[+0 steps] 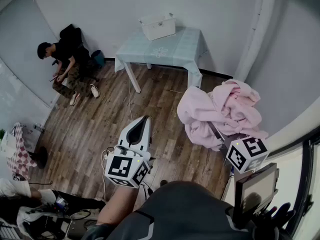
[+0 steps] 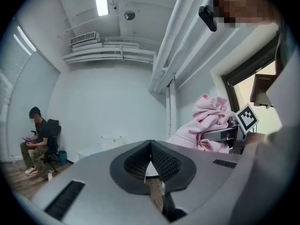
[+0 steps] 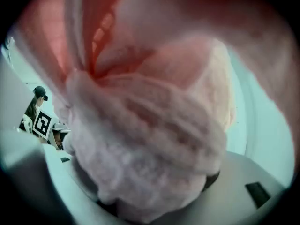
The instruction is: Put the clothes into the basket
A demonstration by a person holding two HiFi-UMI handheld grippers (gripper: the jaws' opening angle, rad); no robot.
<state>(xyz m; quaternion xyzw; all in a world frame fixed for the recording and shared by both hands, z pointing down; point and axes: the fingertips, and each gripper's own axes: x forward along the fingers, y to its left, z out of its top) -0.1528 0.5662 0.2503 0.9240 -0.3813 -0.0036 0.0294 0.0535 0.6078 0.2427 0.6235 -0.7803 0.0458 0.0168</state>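
A big bundle of pink clothes hangs in the air at the right, above the wooden floor. My right gripper is buried in it and shut on the fabric; the pink clothes fill the right gripper view and hide the jaw tips. My left gripper is held level at centre, shut and holding nothing; its jaws meet. From it I see the pink clothes to the right. The white basket stands on a small table with a pale cloth, against the far wall.
A person sits on a chair at the back left, with a blue bin beside them. Cables lie on the floor near my left gripper. A checkered cloth is at the left edge.
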